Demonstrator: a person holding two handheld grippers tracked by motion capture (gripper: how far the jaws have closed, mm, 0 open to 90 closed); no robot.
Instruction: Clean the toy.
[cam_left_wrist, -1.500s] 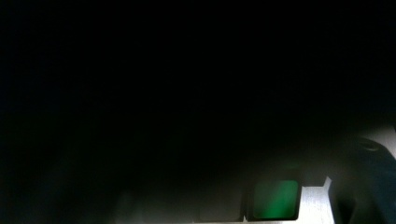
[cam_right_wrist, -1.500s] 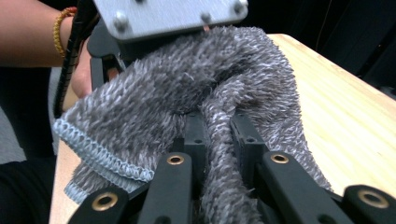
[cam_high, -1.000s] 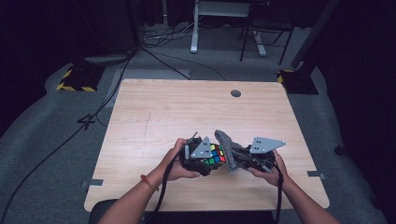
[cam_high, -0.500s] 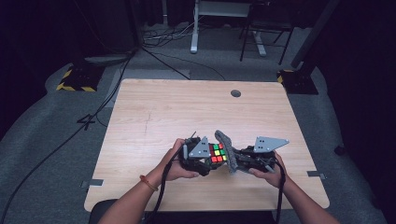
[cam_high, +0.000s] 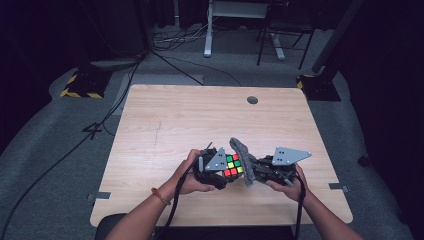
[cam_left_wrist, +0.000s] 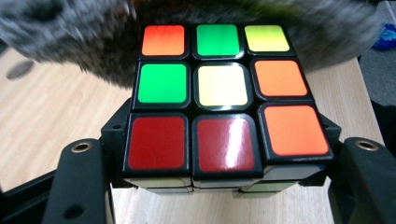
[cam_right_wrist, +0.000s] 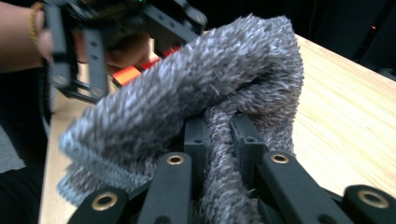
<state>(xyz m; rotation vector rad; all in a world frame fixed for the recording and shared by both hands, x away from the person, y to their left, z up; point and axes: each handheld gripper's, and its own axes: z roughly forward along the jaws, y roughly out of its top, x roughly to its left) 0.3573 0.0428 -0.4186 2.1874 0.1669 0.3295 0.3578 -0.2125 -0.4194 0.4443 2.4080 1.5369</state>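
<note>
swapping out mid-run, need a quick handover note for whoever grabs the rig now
Left hand-held gripper: shut on the scrambled colour-tiled puzzle cube, held just above the light wooden table near its front edge.
Right hand-held gripper: shut on a bunched grey fuzzy cloth, which lies against the cube's far side.
Done: both things gripped, cloth brought to the cube.
Left: probably wiping the cube's faces, then setting both down. How much is already wiped can't be told.
</note>
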